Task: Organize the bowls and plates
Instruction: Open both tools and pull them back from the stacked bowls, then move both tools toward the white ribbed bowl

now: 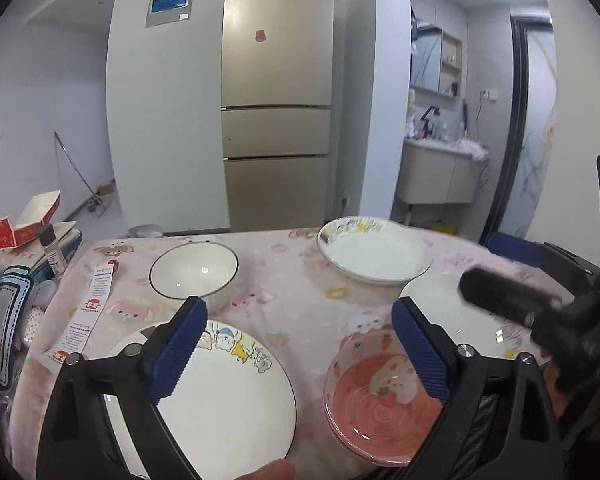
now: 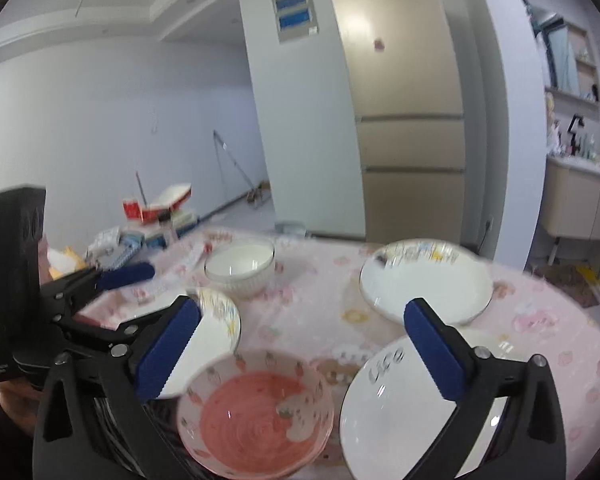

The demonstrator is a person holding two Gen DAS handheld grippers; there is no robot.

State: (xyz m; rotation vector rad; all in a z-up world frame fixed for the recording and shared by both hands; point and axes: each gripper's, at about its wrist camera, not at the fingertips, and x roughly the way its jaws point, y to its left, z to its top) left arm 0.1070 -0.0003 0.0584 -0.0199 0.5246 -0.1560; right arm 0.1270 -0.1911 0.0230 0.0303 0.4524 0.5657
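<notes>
Hovering over the near edge of the table (image 1: 300, 292), both tools are sitting spread and gripping nothing. The left tool (image 1: 300, 344) is hanging above the gap between the cartoon plate (image 1: 228, 396) and the pink bowl (image 1: 380, 404); the right tool (image 2: 304, 350) is hanging over the pink bowl (image 2: 256, 412) with a plain white plate (image 2: 400, 412) just to its right. Jaws are standing wide on both, so probably lining up a first pick, nothing stacked yet.

Dishes are lying spread out singly: a white ribbed bowl (image 1: 194, 274) at far left, a deep cartoon dish (image 1: 374, 254) at far right, the plain white plate (image 1: 452, 312) near right, partly hidden by the right tool's body in the left view. None are touching except the pink bowl, which is sitting just beside the white plate; contact is hard to call. Spreading like this is likely the starting layout, with plates and bowls waiting to be grouped.

The table is wearing a pink cartoon-print cloth, and a paper tag strip (image 1: 88, 312) is lying at the left edge. Clutter is piling up off the left side: a red and white box (image 1: 28, 220), a small bottle (image 1: 52, 250), bags. Behind, a gold fridge (image 1: 278, 96) is standing against a white wall, and a washbasin nook (image 1: 440, 168) is showing at right. The right view is blurring slightly.
</notes>
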